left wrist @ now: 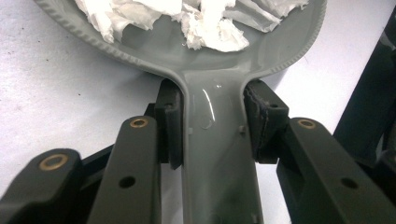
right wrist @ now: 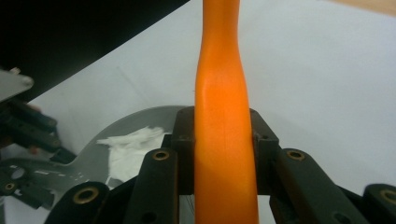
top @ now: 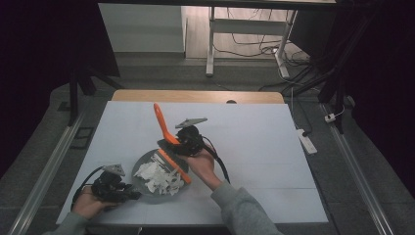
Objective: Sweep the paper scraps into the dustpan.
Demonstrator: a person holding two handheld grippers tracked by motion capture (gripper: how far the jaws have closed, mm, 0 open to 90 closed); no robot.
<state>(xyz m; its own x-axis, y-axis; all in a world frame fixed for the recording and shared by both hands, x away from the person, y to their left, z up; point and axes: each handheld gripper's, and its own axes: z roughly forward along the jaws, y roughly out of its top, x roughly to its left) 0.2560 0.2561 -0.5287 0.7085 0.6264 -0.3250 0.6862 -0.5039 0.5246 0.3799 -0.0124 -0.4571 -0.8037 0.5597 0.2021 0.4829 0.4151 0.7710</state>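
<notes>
1. On the white table (top: 254, 147), the left gripper (top: 128, 194) clamps the grey dustpan (left wrist: 219, 140) by its handle.
2. White paper scraps (top: 156, 177) lie in it.
3. The right gripper (top: 180, 145) grips the orange brush (top: 169, 144) over the pan.

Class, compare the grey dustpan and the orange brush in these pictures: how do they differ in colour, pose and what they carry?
The dustpan is grey; the brush is orange. The dustpan lies flat on the table, while the brush is tilted, its handle rising away from the pan. The dustpan holds torn white paper; the brush carries nothing. Shared: each is clamped by its handle, the dustpan in the left hand-held gripper, the brush in the right hand-held gripper.
</notes>
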